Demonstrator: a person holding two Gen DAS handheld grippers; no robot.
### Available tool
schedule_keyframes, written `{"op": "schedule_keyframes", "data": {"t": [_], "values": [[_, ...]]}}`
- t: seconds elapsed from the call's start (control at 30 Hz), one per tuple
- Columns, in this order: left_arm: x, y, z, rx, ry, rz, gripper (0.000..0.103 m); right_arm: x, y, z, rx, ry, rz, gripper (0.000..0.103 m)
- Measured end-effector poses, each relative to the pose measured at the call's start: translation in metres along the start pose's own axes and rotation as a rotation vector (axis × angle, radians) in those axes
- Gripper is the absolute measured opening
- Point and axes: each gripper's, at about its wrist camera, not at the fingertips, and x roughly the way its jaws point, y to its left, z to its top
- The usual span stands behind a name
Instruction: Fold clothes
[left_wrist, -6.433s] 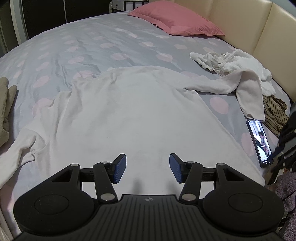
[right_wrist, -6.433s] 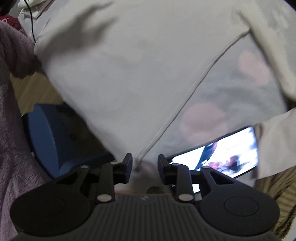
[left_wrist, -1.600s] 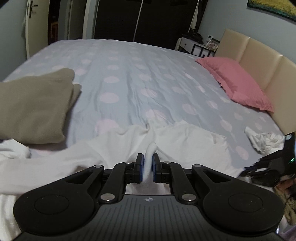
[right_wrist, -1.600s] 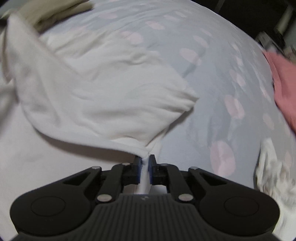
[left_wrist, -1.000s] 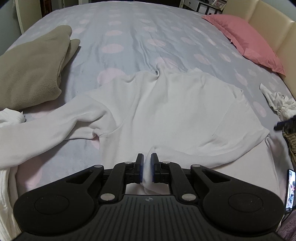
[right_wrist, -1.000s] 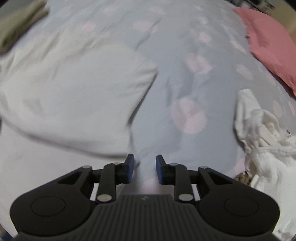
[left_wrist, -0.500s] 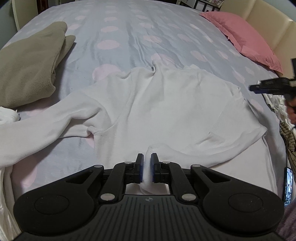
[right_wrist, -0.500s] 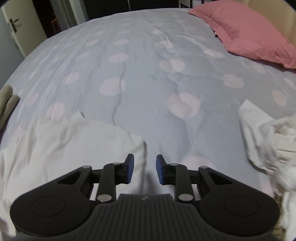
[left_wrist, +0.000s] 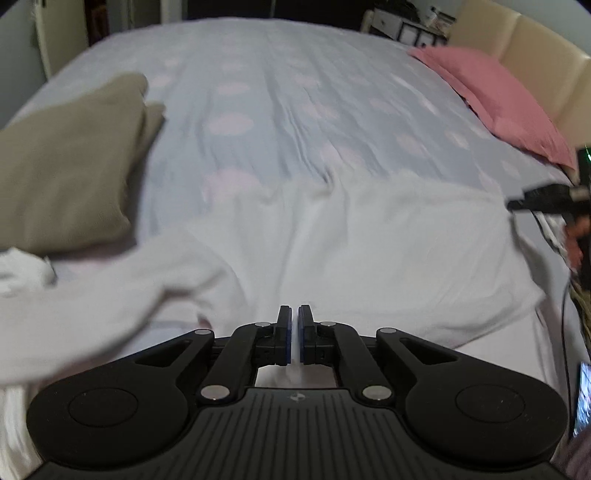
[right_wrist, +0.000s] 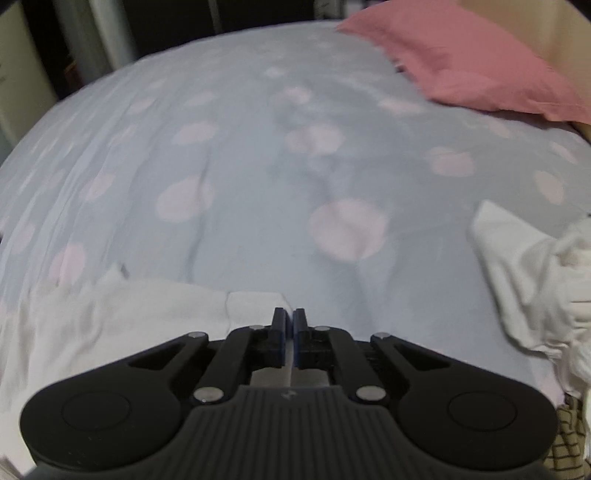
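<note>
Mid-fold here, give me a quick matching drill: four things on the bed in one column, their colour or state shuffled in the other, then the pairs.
Things:
1. white top
2. pillow
3. folded garment
4. crumpled clothes

States:
A. pink, by the headboard
B. white heap at the right edge
C. olive, lying at the left
D. spread flat, pinched by both tongs

Pairs: 1-D, 2-A, 3-C, 4-B. The left tongs and right tongs are each shut on white fabric.

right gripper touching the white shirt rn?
Touching. Right wrist view: right gripper is shut on the white shirt, a strip of cloth pinched between the pads.
</note>
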Motion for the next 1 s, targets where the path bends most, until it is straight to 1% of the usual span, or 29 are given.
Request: {"op": "schedule_keyframes", "data": {"t": [0.07, 0.1, 0.13, 0.17, 0.2, 0.3, 0.33, 0.37, 0.4, 0.43, 0.5, 0.6, 0.73, 0.8, 0.97, 1.0], "values": [[0.004, 0.001, 0.003, 0.001, -0.033, 0.059, 0.003, 0.000, -0.002, -0.001, 0.001, -0.005, -0.018, 0.004], [0.007, 0.002, 0.005, 0.000, -0.042, 0.087, 0.005, 0.001, -0.004, -0.002, 0.002, -0.007, -0.027, 0.004], [0.009, 0.004, 0.005, -0.005, -0.033, 0.109, 0.007, 0.001, -0.004, -0.002, 0.000, -0.007, -0.034, 0.004], [0.011, 0.007, 0.006, -0.016, -0.019, 0.121, 0.014, 0.001, -0.003, -0.003, -0.006, -0.006, -0.038, 0.004], [0.010, 0.010, 0.006, -0.029, -0.010, 0.126, 0.019, 0.000, -0.002, -0.003, -0.015, -0.005, -0.040, 0.004], [0.007, 0.016, 0.000, -0.050, 0.015, 0.114, 0.024, 0.002, 0.000, -0.004, -0.046, 0.001, -0.049, 0.005], [0.005, 0.015, -0.002, -0.044, 0.019, 0.103, 0.027, 0.002, 0.000, -0.004, -0.060, -0.001, -0.055, 0.008], [0.002, 0.012, -0.006, -0.028, 0.019, 0.091, 0.033, 0.001, 0.001, -0.004, -0.076, -0.006, -0.065, 0.010], [0.001, 0.008, -0.011, -0.005, 0.019, 0.079, 0.043, -0.001, 0.001, -0.005, -0.083, -0.009, -0.069, 0.010], [0.001, 0.000, -0.016, 0.031, 0.020, 0.068, 0.046, -0.003, 0.000, -0.005, -0.078, -0.008, -0.065, 0.010], [0.001, -0.016, -0.026, 0.103, 0.022, 0.046, 0.046, -0.007, -0.003, -0.006, -0.065, 0.003, -0.049, 0.011], [0.002, -0.039, -0.041, 0.211, 0.025, 0.013, 0.046, -0.017, -0.003, -0.011, -0.096, 0.011, -0.047, 0.013], [0.015, -0.068, -0.061, 0.344, 0.052, -0.011, 0.046, -0.034, -0.005, -0.019, -0.163, 0.008, -0.066, 0.021], [0.025, -0.074, -0.068, 0.377, 0.064, 0.009, 0.047, -0.043, -0.011, -0.022, -0.169, 0.007, -0.065, 0.022], [0.037, -0.070, -0.069, 0.377, 0.079, 0.043, 0.047, -0.065, -0.026, -0.031, -0.178, 0.011, -0.064, 0.027], [0.039, -0.070, -0.069, 0.376, 0.083, 0.050, 0.041, -0.068, -0.029, -0.033, -0.180, 0.020, -0.057, 0.027]]}}
